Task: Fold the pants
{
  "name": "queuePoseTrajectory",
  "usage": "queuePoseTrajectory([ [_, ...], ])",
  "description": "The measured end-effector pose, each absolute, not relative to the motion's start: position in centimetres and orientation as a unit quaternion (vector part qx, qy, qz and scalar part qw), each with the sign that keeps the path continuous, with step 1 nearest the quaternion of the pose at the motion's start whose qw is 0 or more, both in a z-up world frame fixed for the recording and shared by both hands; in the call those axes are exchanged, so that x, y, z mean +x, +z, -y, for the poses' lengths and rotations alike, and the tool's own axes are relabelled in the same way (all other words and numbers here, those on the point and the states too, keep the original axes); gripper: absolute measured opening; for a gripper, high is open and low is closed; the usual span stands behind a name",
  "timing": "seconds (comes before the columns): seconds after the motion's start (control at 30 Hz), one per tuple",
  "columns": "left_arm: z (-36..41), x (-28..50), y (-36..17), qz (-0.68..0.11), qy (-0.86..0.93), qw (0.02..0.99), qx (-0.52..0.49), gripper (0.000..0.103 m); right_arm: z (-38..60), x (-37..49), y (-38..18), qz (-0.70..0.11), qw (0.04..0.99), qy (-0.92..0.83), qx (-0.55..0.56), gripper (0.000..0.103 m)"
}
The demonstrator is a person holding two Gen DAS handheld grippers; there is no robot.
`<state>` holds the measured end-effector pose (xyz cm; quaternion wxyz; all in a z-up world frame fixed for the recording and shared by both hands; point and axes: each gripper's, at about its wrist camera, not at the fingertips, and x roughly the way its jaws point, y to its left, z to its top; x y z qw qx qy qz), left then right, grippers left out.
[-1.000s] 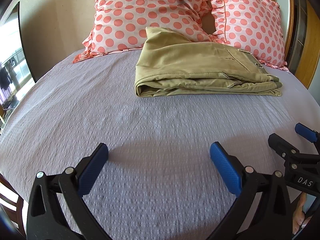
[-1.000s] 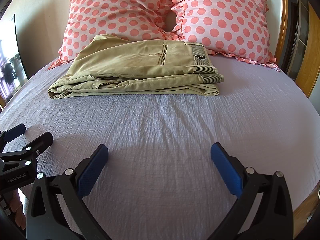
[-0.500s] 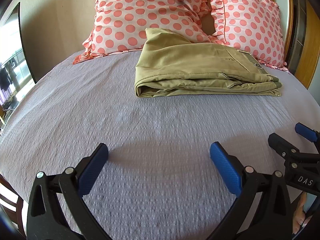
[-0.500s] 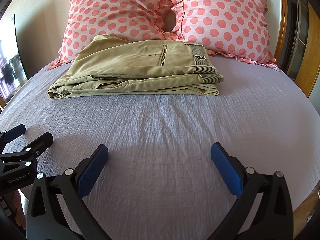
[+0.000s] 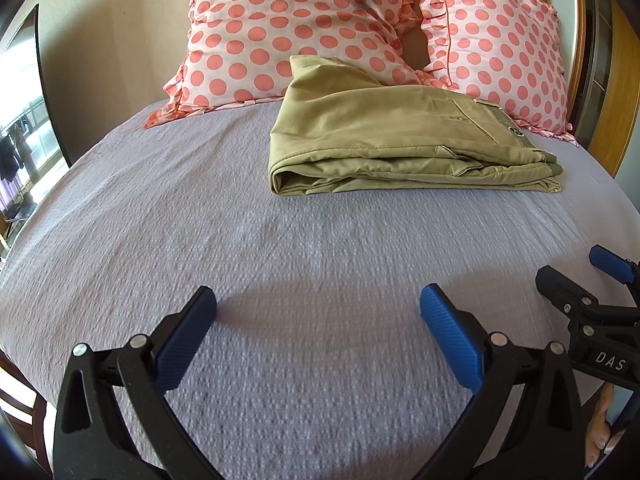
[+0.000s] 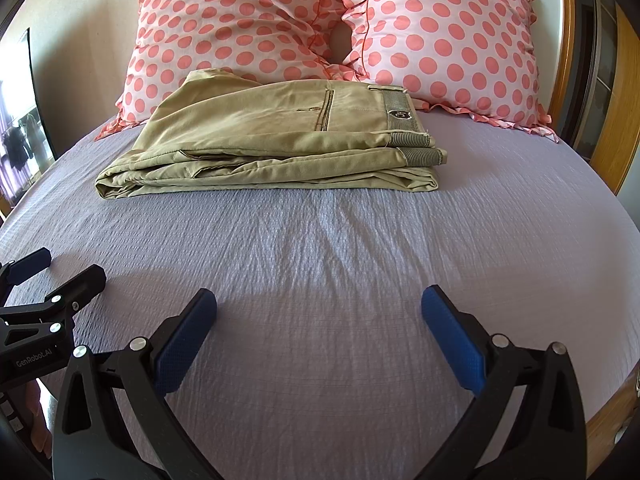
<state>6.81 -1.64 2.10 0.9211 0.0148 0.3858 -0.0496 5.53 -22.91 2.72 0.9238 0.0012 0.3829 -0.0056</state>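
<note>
Khaki pants (image 5: 400, 144) lie folded in a flat stack on the lilac bedspread (image 5: 200, 220), near the pillows; they also show in the right wrist view (image 6: 272, 140), waistband to the right. My left gripper (image 5: 318, 312) is open and empty, low over the bed's near part, well short of the pants. My right gripper (image 6: 319, 312) is open and empty, likewise short of the pants. Each gripper shows at the edge of the other's view: the right one (image 5: 592, 280), the left one (image 6: 52, 276).
Two pink polka-dot pillows (image 6: 240, 24) (image 6: 448, 36) lean against the headboard behind the pants. A wooden bed frame (image 6: 604, 152) runs along the right side. A window (image 5: 20, 128) is at the left.
</note>
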Motion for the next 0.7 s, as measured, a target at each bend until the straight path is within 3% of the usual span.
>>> queuePoseTrajectory([
  [0.7, 1.59, 6.81, 2.14, -0.385, -0.051, 0.922, 0.015, 0.101, 22.9, 5.5, 2.74, -0.383, 0.924, -0.005, 0.001, 0.102],
])
